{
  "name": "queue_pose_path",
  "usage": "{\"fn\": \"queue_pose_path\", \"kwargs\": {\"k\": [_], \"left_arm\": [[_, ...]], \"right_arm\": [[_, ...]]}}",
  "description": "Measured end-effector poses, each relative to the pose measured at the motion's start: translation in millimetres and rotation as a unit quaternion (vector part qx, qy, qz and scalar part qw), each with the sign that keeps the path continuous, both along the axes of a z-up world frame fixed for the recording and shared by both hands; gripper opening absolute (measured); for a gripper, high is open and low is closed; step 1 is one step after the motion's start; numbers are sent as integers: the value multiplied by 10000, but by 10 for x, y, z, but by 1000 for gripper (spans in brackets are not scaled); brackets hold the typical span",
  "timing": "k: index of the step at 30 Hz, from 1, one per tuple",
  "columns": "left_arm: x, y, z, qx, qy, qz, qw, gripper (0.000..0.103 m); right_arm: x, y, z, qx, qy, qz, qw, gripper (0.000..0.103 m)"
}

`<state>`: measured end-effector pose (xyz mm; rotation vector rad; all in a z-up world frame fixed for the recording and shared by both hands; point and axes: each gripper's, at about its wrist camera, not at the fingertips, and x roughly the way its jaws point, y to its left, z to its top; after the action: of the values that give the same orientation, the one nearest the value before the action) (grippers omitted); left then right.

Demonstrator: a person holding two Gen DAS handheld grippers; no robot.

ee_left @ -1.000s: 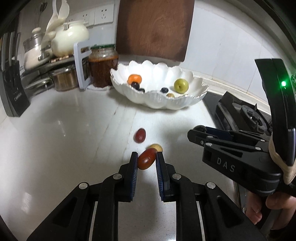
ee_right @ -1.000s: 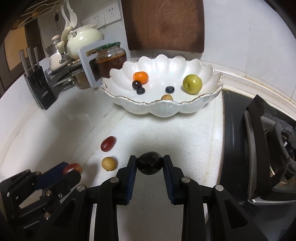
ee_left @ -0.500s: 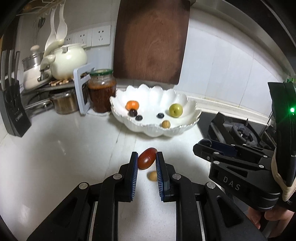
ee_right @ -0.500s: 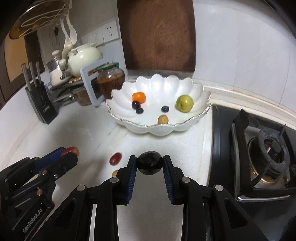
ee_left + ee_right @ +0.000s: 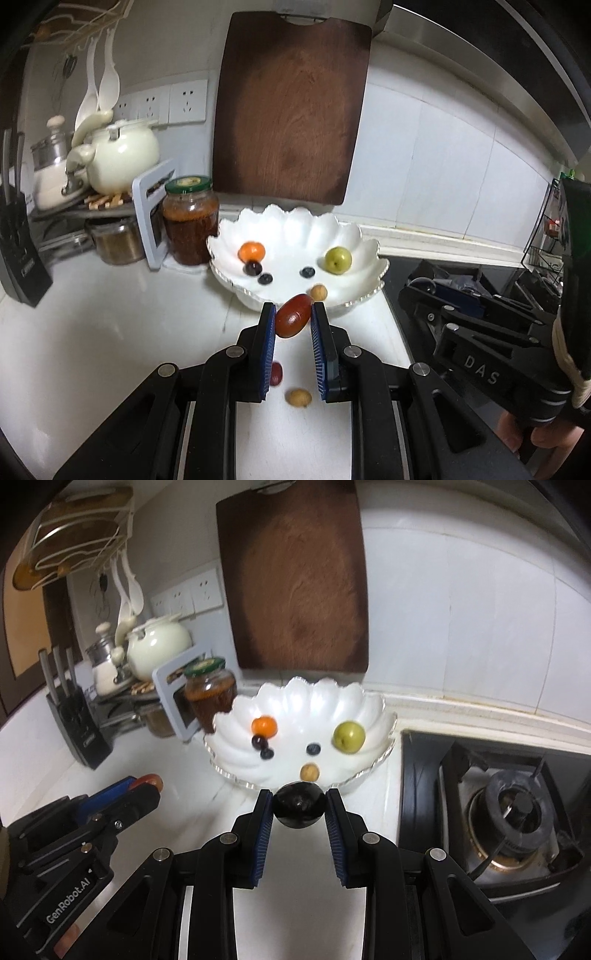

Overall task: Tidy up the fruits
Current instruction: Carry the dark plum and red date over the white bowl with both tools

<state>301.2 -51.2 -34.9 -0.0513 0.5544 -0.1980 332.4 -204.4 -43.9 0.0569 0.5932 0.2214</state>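
My left gripper (image 5: 293, 320) is shut on a red oval fruit (image 5: 292, 320), held above the counter just in front of the white scalloped bowl (image 5: 364, 254). My right gripper (image 5: 299, 808) is shut on a dark round fruit (image 5: 299, 808), also raised before the bowl (image 5: 384, 716). The bowl holds a green fruit (image 5: 349, 737), an orange fruit (image 5: 264, 726), dark berries (image 5: 260, 743) and a small tan fruit (image 5: 309, 772). A red fruit (image 5: 276, 373) and a tan fruit (image 5: 299, 398) lie on the counter below the left gripper.
A brown cutting board (image 5: 291, 110) leans on the wall behind the bowl. A sauce jar (image 5: 190, 221), a teapot (image 5: 122, 158) and a knife block (image 5: 18, 258) stand at the left. A gas stove (image 5: 517, 812) is at the right.
Both grippers have risen and moved toward the bowl with their fruits. The two loose fruits on the counter now lie below the left gripper.
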Motion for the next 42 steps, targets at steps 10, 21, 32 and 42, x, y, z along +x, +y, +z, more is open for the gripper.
{"fn": "queue_pose_path", "kwargs": {"k": [10, 21, 32, 42], "left_arm": [[257, -22, 162, 94, -263, -40, 9996, 20], [543, -58, 406, 162, -557, -149, 9982, 20], [1009, -85, 591, 225, -564, -187, 9980, 20], [1540, -102, 574, 174, -114, -284, 9994, 20]], "right_arm": [[206, -13, 177, -15, -266, -168, 9995, 30], [433, 0, 358, -40, -446, -195, 9988, 30], [810, -1, 561, -41, -527, -244, 9983, 30], [1248, -4, 563, -180, -300, -274, 9990, 30]]}}
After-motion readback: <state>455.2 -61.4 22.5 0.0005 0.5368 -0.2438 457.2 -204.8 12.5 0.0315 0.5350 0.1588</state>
